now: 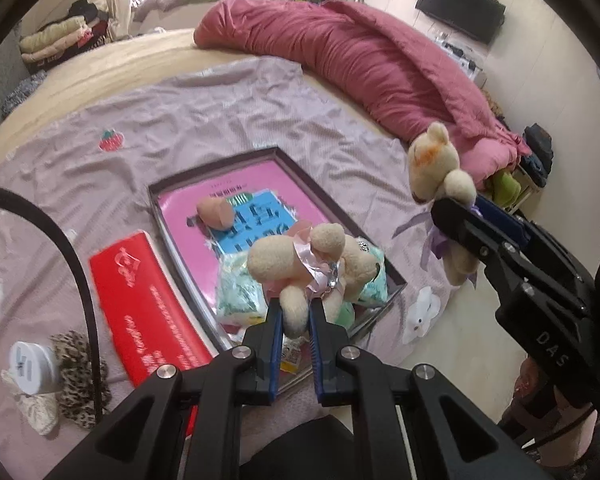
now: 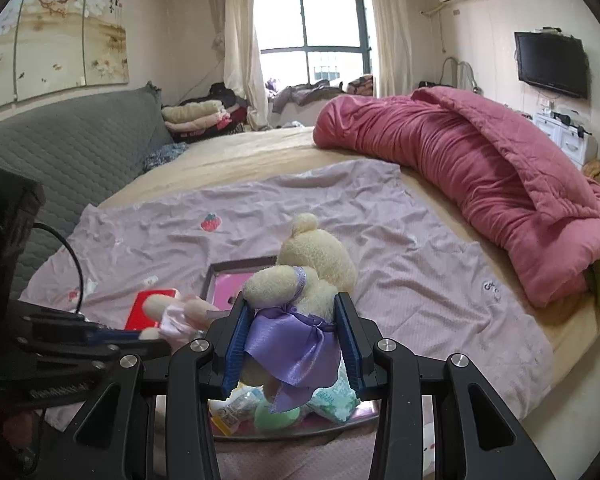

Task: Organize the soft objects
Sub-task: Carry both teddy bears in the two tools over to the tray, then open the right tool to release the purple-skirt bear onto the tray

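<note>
My left gripper [image 1: 295, 312] is shut on the leg of a cream plush bear in a pink ribbon dress [image 1: 300, 264], held above a shallow dark-rimmed tray [image 1: 180, 188]. My right gripper [image 2: 292, 332] is shut on a cream plush bear in a purple satin dress [image 2: 300, 276], held above the tray's near end [image 2: 236, 268]. That bear also shows in the left wrist view [image 1: 436, 164], to the right of the tray. The pink-dress bear [image 2: 176, 312] shows at the left in the right wrist view. The tray holds a pink and blue book [image 1: 256, 208], a tan sponge [image 1: 216, 212] and tissue packs [image 1: 240, 296].
A red packet [image 1: 140, 304] lies left of the tray on the lilac sheet [image 1: 220, 112]. A white jar [image 1: 30, 364] and leopard scrunchie [image 1: 80, 376] sit at the near left. A rolled pink quilt [image 2: 460, 168] lies along the bed's right side. A grey headboard [image 2: 68, 152] stands left.
</note>
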Available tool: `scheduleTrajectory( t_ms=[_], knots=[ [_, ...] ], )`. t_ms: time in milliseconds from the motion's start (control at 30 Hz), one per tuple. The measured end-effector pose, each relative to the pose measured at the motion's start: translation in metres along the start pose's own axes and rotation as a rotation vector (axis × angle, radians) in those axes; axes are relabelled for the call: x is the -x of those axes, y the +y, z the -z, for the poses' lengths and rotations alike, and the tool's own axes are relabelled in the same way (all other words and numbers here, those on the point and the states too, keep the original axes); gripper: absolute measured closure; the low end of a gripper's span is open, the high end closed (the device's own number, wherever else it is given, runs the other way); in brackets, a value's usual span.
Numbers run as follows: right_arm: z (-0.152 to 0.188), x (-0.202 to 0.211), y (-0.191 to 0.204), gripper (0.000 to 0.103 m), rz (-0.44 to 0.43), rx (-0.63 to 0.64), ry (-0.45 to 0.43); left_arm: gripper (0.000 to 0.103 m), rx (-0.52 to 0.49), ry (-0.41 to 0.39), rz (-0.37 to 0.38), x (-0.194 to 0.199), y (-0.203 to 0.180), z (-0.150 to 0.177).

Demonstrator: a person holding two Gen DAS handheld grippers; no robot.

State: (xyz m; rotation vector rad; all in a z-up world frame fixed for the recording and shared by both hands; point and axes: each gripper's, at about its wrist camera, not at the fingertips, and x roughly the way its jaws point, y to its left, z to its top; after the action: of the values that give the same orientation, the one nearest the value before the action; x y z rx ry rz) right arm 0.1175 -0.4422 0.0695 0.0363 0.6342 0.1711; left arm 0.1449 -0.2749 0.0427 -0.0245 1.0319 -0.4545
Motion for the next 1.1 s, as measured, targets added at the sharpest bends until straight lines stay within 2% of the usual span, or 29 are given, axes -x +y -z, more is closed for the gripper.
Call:
scheduleTrajectory(
  t_ms=[400,600,867,1100],
  knots=[
    [0.013,-0.052,-0.004,0.061,0.032,0.058,0.117,0.090,-0.012,0.110,-0.063,-0.049,0.001,0.012],
    [0.017,-0.083,-0.004,0.061,0.049,0.084,0.181,0.090,-0.009,0.151,-0.045,-0.058,0.004,0.019],
    [0.029,-0.126,0.000,0.061,0.043,0.103,0.308,0.090,-0.016,0.183,-0.032,-0.066,0.005,0.026],
    [0.039,-0.146,-0.008,0.060,0.022,0.030,0.354,0.090,-0.009,0.188,-0.029,-0.068,0.008,0.025]
  ],
)
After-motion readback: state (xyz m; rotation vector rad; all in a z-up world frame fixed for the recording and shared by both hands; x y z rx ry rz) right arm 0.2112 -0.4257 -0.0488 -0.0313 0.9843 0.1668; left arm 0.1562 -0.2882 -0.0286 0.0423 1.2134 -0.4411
